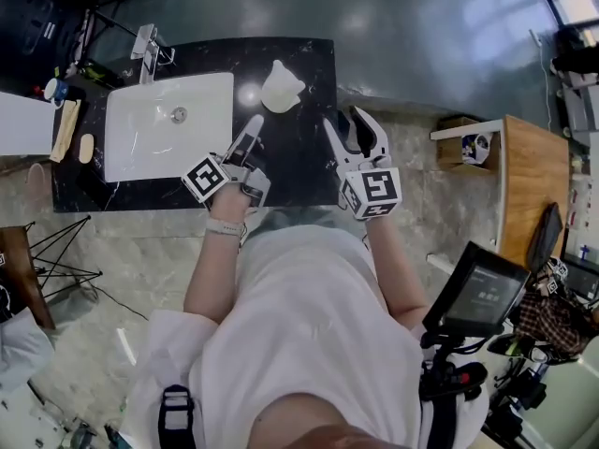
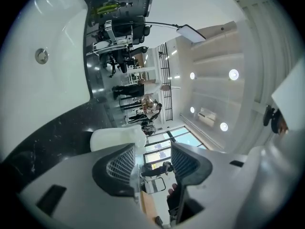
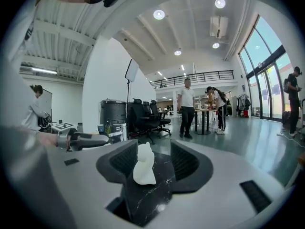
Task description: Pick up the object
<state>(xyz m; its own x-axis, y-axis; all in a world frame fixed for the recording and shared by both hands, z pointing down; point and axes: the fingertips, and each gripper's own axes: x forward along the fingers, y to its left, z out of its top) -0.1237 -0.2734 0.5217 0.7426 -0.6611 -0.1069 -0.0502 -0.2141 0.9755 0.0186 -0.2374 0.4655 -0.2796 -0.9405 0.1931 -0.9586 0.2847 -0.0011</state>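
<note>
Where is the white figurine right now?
In the head view the white figurine stands on the black counter, just right of the white sink, a little ahead of the right claw and untouched.

No legible txt, brands, nos. anywhere; monitor screen too blurry to read.

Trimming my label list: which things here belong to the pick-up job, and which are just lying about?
Job: white figurine on the black counter; left gripper; right gripper.
Lying about: white sink; faucet; wooden table at right.
</note>
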